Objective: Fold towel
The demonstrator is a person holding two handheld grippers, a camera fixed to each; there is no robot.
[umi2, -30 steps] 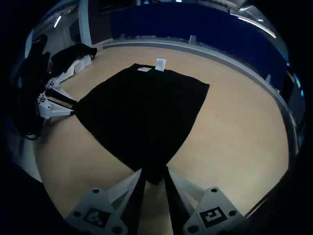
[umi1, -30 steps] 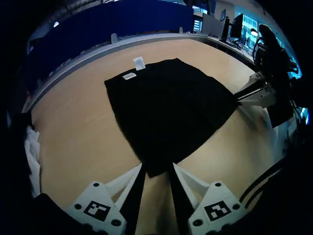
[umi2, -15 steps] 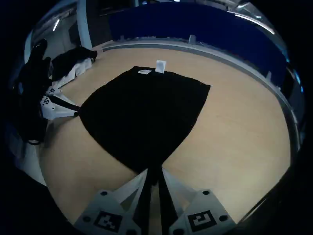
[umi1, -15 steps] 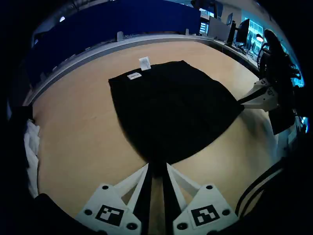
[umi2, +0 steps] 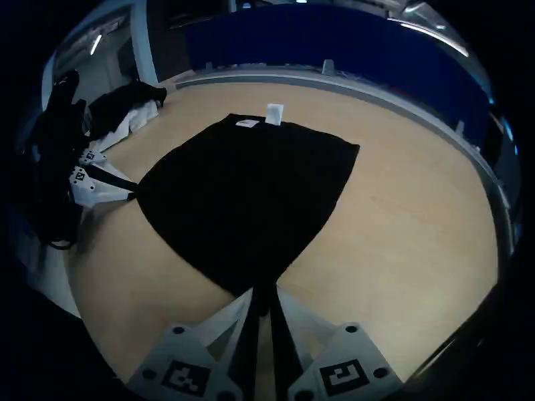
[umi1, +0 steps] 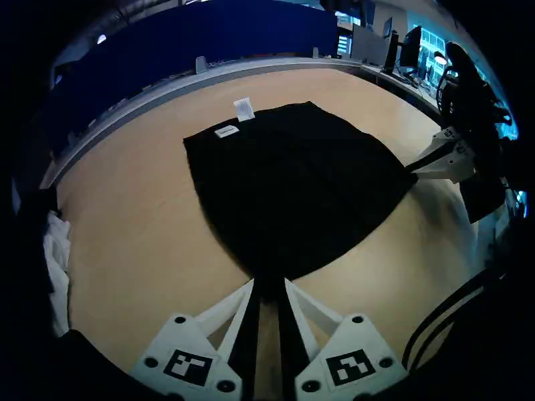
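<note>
Left tongs [umi1: 269, 286] are pressed together on the near corner of the black towel [umi1: 294, 180], which lies spread across the middle of the wooden bench [umi1: 134, 220]. Right tongs [umi2: 265, 292] pinch the towel's neighbouring corner in the same way. A white tag [umi1: 243, 108] sticks up at the towel's far edge. A white cloth [umi1: 57, 267] lies at the bench's left edge, well apart from the towel. A blue partition [umi1: 200, 33] runs along the far side, with monitors [umi1: 401, 43] at the far right.

Dim, bluish light, sharp centres, strong fisheye bending and darkening toward the edges.
</note>
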